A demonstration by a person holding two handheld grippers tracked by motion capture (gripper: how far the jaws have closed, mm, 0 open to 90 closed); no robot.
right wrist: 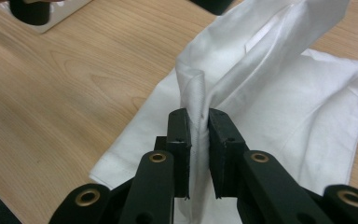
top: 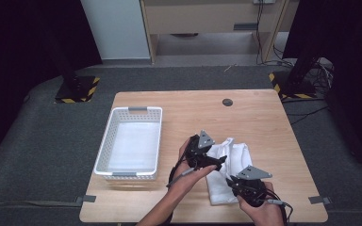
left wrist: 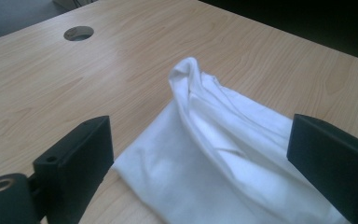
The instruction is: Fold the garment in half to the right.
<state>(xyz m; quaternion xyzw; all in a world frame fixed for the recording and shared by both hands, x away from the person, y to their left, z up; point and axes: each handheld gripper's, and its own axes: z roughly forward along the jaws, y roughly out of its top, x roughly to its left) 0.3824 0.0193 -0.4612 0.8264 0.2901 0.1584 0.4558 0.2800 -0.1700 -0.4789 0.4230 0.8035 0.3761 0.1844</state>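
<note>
1. While the right hand-held gripper (right wrist: 199, 123) is clamped on a raised fold of the white cloth (top: 229, 170), it serves as the anchor for the fold, so it is best kept where it is.
2. The cloth lies at the near right part of the surface (top: 264, 117), well apart from the white basket (top: 131, 142) on the left. Most of it rests flat; one ridge rises from the pinch toward the far edge.
3. The left hand-held gripper (left wrist: 200, 154) has its jaws spread wide with nothing pressed between them; the cloth (left wrist: 214, 158) lies below and ahead of them, untouched by the pads.
4. The step in hand seems to be a regrasp by the left gripper. A good grip would take a single clean edge or corner, not the bunched peak at the far end, which would carry several layers along.
5. Bring the left jaws in low, one pad under the chosen layer and one over it, before closing.
6. Close fully before pulling; a loose pinch on thin fabric is likely to slip.
7. Move both grippers together afterwards, so the ridge between them flattens rather than twists.
8. Keep the trailing cables off the cloth.
</note>
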